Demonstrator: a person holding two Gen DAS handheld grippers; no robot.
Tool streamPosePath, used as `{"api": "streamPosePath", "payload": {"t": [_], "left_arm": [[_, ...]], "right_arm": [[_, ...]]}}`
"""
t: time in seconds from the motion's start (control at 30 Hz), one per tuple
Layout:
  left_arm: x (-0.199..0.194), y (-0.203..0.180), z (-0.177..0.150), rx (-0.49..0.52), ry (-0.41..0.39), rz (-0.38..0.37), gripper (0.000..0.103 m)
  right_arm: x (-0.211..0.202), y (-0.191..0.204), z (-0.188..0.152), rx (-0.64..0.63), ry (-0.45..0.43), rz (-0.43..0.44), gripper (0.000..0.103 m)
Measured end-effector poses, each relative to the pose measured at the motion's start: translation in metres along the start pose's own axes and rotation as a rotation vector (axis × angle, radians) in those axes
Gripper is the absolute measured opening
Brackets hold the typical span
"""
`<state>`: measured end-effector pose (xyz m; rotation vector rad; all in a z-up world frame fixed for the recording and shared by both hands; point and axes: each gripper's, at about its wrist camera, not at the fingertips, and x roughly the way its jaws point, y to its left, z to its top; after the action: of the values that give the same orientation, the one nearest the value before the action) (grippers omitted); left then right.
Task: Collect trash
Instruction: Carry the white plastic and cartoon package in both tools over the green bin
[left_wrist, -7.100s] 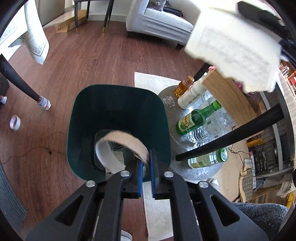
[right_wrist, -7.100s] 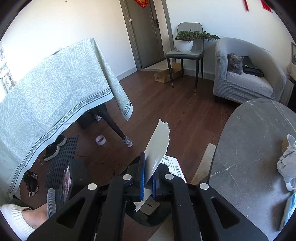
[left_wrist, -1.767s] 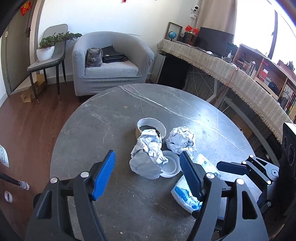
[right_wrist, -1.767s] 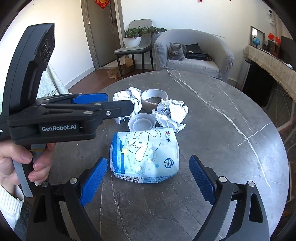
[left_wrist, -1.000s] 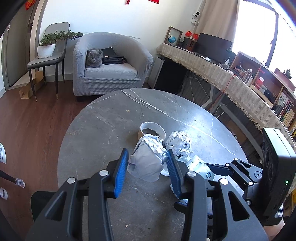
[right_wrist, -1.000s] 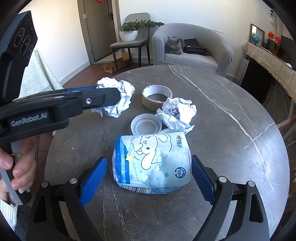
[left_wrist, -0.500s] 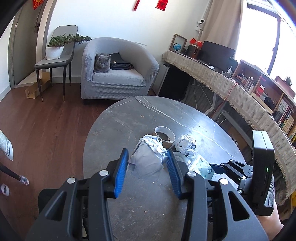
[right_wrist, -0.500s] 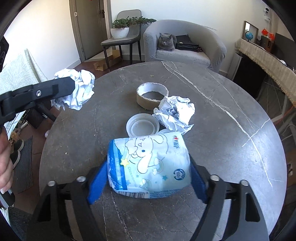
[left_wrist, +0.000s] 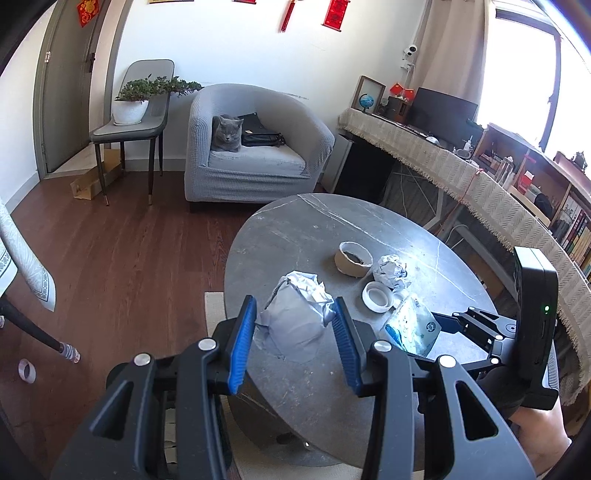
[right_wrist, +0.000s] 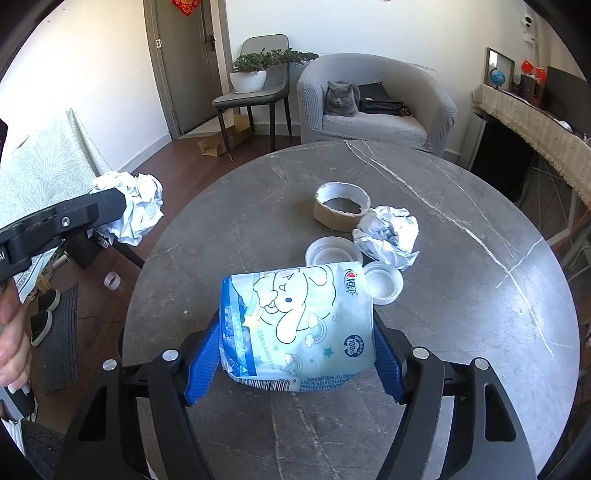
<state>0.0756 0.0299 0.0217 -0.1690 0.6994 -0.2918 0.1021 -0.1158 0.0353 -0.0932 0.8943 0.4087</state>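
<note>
You're mid-carry: left gripper (left_wrist: 293, 341) fingers clamp the crumpled paper (left_wrist: 295, 321) off the counter (right_wrist: 461, 295) edge; right gripper (right_wrist: 295, 356) fingers squeeze the tissue pack (right_wrist: 295, 325) above it. Next: find the bin, drop both.

So on the round table (right_wrist: 480, 332) the tape roll (right_wrist: 341, 206) sits around the middle. A crumpled paper ball (right_wrist: 388, 236) touches it on the right, slightly nearer. Two lids (right_wrist: 334, 253) lie just in front of those, side by side. The snack bag (right_wrist: 295, 325) is nearest, toward the near edge. Another paper wad (right_wrist: 135, 208) is off past the left edge, over the floor. An armchair (right_wrist: 376, 107) stands behind the far edge.
</note>
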Motion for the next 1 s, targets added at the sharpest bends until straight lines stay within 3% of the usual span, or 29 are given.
{"api": "streamPosePath", "payload": {"t": [0.67,1.0], "left_arm": [[-0.033,0.070,-0.012,-0.056,-0.005,0.113,0.045],[-0.034,0.111,-0.031,-0.078,0.054,0.171,0.045]], "right_arm": [[0.015,0.072,0.025,-0.064,-0.025,0.114,0.073],[0.025,0.107,0.035,-0.101,-0.042,0.171,0.073]]}}
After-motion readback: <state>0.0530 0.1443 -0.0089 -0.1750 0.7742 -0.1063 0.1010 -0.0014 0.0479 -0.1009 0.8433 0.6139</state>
